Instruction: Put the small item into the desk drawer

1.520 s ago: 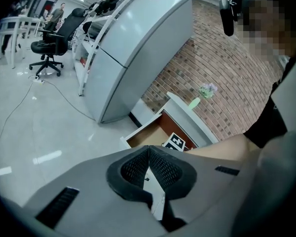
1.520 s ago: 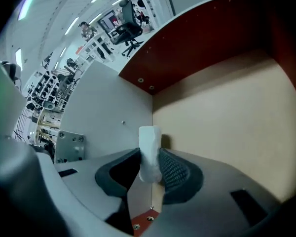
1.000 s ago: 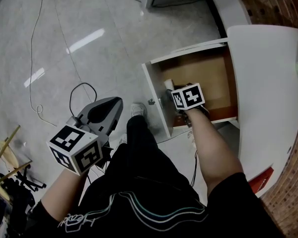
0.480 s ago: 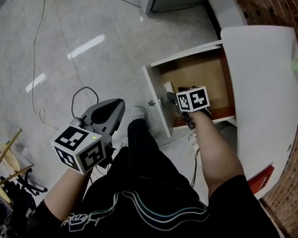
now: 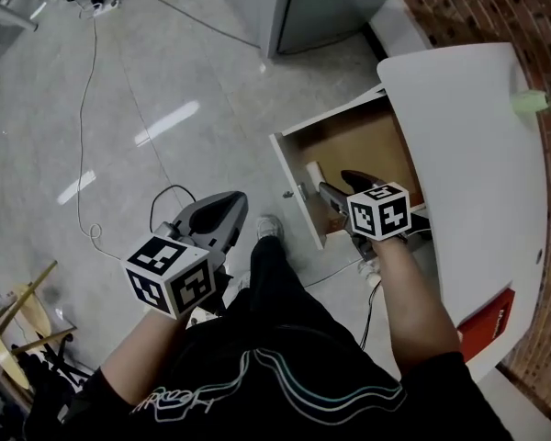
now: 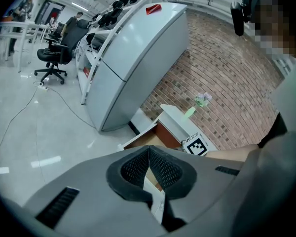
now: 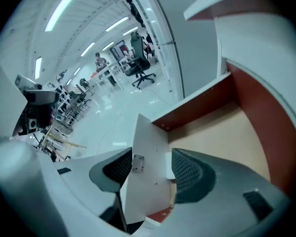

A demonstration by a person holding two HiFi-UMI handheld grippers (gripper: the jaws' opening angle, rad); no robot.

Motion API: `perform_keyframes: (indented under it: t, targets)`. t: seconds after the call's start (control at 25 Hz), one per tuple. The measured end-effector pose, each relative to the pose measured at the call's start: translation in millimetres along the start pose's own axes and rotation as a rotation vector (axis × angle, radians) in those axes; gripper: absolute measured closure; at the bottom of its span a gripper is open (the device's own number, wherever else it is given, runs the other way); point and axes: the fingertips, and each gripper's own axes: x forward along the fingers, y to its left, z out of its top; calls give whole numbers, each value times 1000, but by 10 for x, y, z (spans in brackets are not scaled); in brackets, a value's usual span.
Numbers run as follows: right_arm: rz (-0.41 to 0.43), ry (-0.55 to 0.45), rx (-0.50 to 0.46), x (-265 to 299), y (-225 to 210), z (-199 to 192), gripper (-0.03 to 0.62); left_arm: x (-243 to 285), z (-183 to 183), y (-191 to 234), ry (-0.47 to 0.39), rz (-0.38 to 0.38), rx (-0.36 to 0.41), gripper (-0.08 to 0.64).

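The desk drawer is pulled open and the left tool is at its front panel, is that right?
No. The drawer is pulled open, but the right tool is at its front panel, jaws opening astride it; the left tool hangs over the floor. The head view shows this.

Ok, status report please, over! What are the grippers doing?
Left gripper shut, empty. Right gripper jaws opening, astride front panel. Small white item inside open drawer. Nothing blocking.
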Motion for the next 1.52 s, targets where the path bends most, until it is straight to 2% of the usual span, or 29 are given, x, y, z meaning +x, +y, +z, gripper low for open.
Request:
perform_keyframes:
  t: [0.2,0.36,0.48,0.64,0.68,0.84,1.08,1.24,1.36,1.52]
  targets:
    - [50,-201,-56,-885,630,356,357,-396,66,-372,-3,-33,34,538]
    - [46,-376,-112,-1665,1153,628,357,-744,140,-781,-21,-79,96,538]
    - [57,-470,-148,-2236,1590,647,359,-1058,173,-1172,-48,-131,138,538]
    - [159,-580,-160,-2960,2233,600,367,-1539,232,-1729,-93,-208,196,538]
    - [177,-602,-177,-3132,2391,567,385,-1661,233,-1865,-105,-229,209,538]
    - [175,-694,-279,-3737,2921,452,427,-2106,260,-2355,-156,-302,289,538]
    - [151,-761,-375,-4300,3507,208,488,-2705,297,-2999,-218,-374,394,538]
    - [194,-825,-324,-4468,3660,93,517,-2921,188,-3222,-239,-395,468,538]
    - [236,-864,-287,-4527,3708,-3,534,-2985,97,-3288,-243,-400,480,538]
    - [231,-874,-280,-4532,3783,-119,538,-3051,21,-3338,-248,-405,491,538]
